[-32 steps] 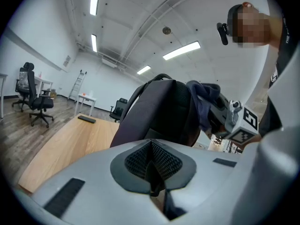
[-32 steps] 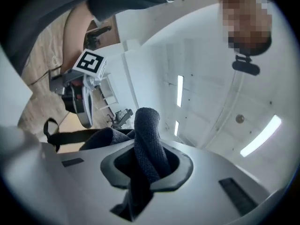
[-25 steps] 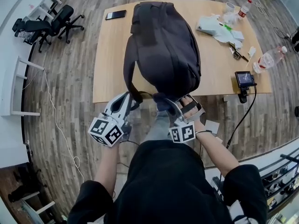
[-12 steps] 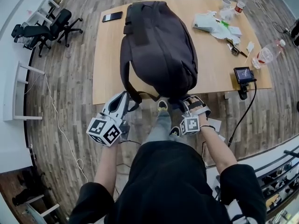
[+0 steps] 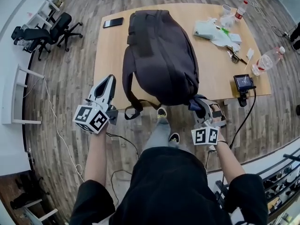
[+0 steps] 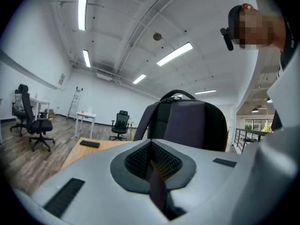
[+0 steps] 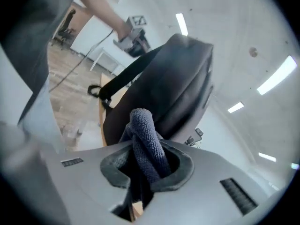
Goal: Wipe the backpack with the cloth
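A dark grey backpack lies on the wooden table, its bottom at the near edge and a strap loop hanging off it. My right gripper is shut on a dark blue cloth at the bag's near right corner. In the right gripper view the cloth sticks up out of the jaws of my right gripper, close to the backpack. My left gripper is shut and empty, left of the bag and apart from it. From the left gripper the backpack shows beyond the jaws.
A phone lies at the table's far left. White wrappers, two bottles, scissors and a small screen device crowd the right side. Office chairs stand on the floor to the left. Cables trail below.
My left gripper has pulled left, away from the hanging strap. My right gripper has slid right along the bag's near edge with the cloth in it.
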A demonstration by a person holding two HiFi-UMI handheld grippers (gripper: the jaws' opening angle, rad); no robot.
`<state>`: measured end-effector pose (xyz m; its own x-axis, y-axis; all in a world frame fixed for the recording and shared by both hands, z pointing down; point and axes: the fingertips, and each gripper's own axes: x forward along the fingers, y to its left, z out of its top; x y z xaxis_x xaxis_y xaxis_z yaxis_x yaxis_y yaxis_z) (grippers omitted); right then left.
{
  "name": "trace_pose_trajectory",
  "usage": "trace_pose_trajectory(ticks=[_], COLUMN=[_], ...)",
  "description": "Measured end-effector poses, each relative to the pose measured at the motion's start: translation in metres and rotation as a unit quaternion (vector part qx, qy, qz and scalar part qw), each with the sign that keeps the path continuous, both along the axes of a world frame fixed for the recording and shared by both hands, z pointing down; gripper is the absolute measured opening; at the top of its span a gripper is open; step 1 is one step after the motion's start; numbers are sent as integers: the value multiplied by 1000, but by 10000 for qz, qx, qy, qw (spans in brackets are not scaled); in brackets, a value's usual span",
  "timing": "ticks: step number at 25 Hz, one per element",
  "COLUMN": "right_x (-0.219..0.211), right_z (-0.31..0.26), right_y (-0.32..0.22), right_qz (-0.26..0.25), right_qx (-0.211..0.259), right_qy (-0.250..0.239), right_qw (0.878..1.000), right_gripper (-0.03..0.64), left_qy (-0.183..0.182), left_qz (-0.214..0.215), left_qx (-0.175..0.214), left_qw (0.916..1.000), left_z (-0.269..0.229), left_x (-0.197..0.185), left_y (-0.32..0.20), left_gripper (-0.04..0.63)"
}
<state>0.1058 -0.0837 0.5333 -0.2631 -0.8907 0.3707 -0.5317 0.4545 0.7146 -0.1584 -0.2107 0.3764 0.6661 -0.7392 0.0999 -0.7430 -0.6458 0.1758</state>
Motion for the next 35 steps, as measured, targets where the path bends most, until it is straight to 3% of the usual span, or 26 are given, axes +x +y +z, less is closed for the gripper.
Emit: trace_pose_trajectory(ticks=[2, 4, 7, 9, 14, 17, 21, 24, 28, 35], right_x=[-14, -30, -48, -54, -61, -65, -61, -59, -54, -46], right_z=[-45, -77, -96, -100, -92, -91, -87, -88, -86, -85], right_y=[2, 2, 4, 6, 2, -10, -17, -21, -23, -24], right_qz=[-22, -5, 101, 140, 555, 741, 1005, 1115, 1200, 1331], right_qx=[238, 228, -166, -354, -733, -878, -780, -718, -766, -714], right_qy=[-765, -1664, -2974, -3473, -3503, -3355, -3257, -3233, -3321, -3357], right_qw=[9968, 9858, 9546, 9370, 9321, 9350, 9369, 9369, 9324, 9298], right_gripper=[58, 58, 58, 58, 58, 58, 58, 58, 58, 58], left_qy=[27, 33, 16, 23, 522, 671, 784, 441, -170, -468], left_qz=[149, 353, 578, 693, 810, 824, 1235, 1935, 2919, 3461], left_qx=[219, 424, 715, 848, 804, 734, 677, 764, 926, 928], left_qw=[9996, 9985, 9958, 9940, 9921, 9916, 9869, 9771, 9518, 9324], left_z=[-15, -29, -47, -59, -81, -92, -103, -100, -90, -84], left_x=[7, 16, 27, 32, 49, 67, 112, 150, 189, 197], left_y=[-26, -50, -81, -106, -187, -231, -261, -257, -229, -211], left_gripper=[15, 16, 28, 101, 110, 35, 23, 23, 17, 15])
